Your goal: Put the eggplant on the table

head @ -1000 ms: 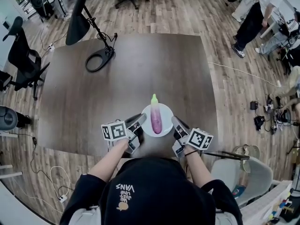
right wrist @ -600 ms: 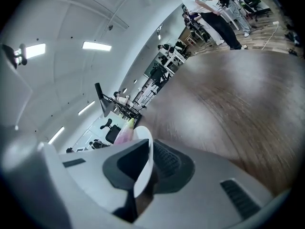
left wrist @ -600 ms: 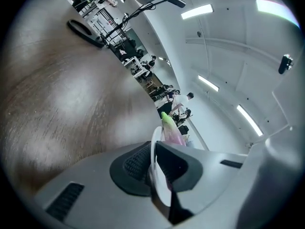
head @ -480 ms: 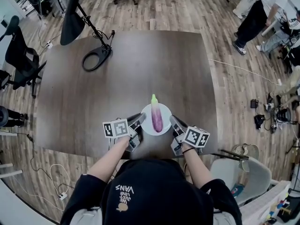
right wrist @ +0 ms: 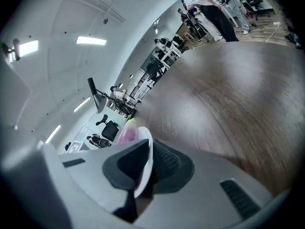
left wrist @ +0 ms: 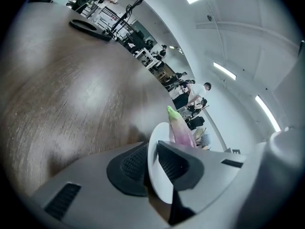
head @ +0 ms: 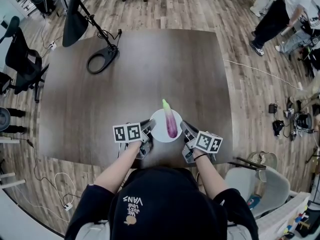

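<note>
- Left claw [head: 148,127]: it pinches the left rim of the white plate [head: 158,130]. In the left gripper view the rim [left wrist: 159,175] stands edge-on between the two ribbed pads. These jaws have just been opening a little. As far as we can see, the pads lie against the rim.
- Right claw [head: 184,129]: it is closed on the opposite rim, and the plate edge [right wrist: 145,163] is clamped between its pads.
- Eggplant [head: 169,120]: it lies on the plate between the two claws, to the right of the left claw and to the left of the right one.
- Long axis: it runs forward from the claws, crossing the line that joins them. The green tip [left wrist: 172,112] points forward and leans toward the left claw. The purple body sits somewhat closer to the right claw [right wrist: 127,131].
- Bench [head: 150,64]: the plate sits low over the dark wooden top, near the edge behind the claws. We cannot tell whether its base touches the wood.
- Our reading: neither claw touches the eggplant itself, only the plate. We judge that the coming move turns on each claw leaving sideways along the joining line, which would leave the eggplant undisturbed.
</note>
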Action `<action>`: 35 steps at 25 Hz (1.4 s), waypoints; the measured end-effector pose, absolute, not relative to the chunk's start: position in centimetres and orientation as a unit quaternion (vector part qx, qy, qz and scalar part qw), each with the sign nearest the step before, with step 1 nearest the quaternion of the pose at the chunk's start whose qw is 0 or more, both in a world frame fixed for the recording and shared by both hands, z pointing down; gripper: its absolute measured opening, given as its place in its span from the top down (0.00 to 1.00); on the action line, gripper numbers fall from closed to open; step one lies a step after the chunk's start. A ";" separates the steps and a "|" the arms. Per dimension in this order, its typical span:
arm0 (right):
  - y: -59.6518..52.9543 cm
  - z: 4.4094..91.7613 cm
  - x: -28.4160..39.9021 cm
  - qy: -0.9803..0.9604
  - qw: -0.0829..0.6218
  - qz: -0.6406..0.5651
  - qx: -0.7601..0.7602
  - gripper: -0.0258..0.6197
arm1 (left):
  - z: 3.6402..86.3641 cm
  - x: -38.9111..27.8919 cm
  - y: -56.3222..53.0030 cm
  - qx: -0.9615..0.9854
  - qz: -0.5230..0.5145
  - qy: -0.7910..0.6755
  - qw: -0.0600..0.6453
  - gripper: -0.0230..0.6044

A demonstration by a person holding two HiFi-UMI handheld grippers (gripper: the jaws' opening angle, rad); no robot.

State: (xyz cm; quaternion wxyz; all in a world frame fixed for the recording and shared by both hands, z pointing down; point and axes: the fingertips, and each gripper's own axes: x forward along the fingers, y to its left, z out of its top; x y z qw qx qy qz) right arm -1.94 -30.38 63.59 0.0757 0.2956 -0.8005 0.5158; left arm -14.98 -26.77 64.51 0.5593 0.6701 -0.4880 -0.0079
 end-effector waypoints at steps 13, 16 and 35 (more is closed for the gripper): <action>-30.9 65.3 -2.4 -0.782 0.165 0.526 0.292 0.91 | 66.1 -15.1 -27.1 0.644 0.034 -0.487 0.589 0.88; -31.0 65.9 -2.4 -0.775 0.189 0.529 0.289 0.91 | 66.5 -15.0 -27.1 0.640 0.048 -0.478 0.600 0.88; -31.1 66.8 -2.3 -0.749 0.223 0.551 0.291 0.91 | 66.2 -15.0 -27.6 0.654 0.136 -0.515 0.538 0.85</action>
